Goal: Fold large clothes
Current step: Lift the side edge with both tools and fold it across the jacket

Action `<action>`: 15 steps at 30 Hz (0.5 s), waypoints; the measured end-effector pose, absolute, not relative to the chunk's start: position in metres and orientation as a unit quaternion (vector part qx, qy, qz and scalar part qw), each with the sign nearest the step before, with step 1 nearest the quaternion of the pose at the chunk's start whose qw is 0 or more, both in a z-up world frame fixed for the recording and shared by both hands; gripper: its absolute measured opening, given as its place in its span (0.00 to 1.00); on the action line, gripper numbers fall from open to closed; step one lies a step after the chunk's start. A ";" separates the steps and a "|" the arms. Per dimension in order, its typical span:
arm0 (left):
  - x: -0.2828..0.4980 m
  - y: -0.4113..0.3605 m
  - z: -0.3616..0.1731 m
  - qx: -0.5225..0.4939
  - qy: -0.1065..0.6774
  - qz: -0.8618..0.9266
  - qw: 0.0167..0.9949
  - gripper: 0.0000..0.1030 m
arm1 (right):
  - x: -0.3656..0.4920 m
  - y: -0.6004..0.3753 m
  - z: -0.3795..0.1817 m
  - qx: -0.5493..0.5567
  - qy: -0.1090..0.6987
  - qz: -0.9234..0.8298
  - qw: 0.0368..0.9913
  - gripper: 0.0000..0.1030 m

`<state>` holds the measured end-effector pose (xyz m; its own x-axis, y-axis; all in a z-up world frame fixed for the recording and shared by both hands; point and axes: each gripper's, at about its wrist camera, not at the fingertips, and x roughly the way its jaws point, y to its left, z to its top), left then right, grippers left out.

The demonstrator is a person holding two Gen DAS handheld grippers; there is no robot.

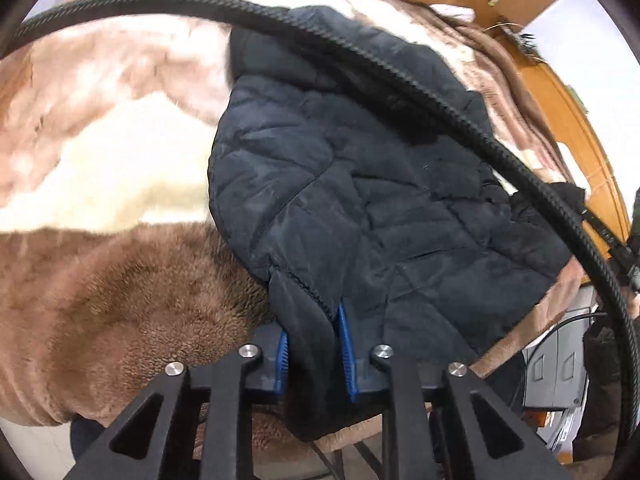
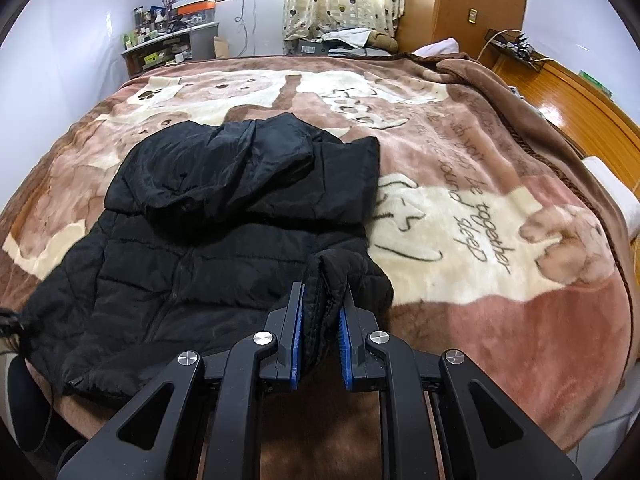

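Observation:
A black quilted hooded jacket lies on a bed, its hood folded over the chest and the zipper facing up. My right gripper is shut on a bunched fold of the jacket at its near right side. In the left wrist view the same jacket spreads ahead over the blanket. My left gripper is shut on the jacket's hem edge, and the fabric fills the gap between the blue pads.
A plush brown and cream blanket with bear prints covers the bed. A wooden headboard runs along the right. A cluttered shelf and a curtained window stand beyond the far edge. A black braided cable arcs across the left wrist view.

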<state>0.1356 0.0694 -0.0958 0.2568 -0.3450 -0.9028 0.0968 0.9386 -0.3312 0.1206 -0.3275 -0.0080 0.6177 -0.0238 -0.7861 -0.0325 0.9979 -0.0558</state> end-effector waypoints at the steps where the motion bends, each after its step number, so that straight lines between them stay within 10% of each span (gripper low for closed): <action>1: 0.132 0.069 -0.089 -0.095 0.588 -0.142 0.791 0.19 | 0.115 -0.328 -0.007 -0.033 0.435 0.000 0.900 0.15; 15: 0.081 0.068 -0.024 -0.050 0.541 -0.190 0.818 0.18 | 0.033 -0.337 0.031 -0.031 0.399 -0.012 0.916 0.14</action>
<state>0.0806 0.0678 -0.0241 0.3418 -0.3648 -0.8661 0.2564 0.9228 -0.2875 0.0329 -0.3371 0.0314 0.6809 -0.0469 -0.7309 -0.0028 0.9978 -0.0666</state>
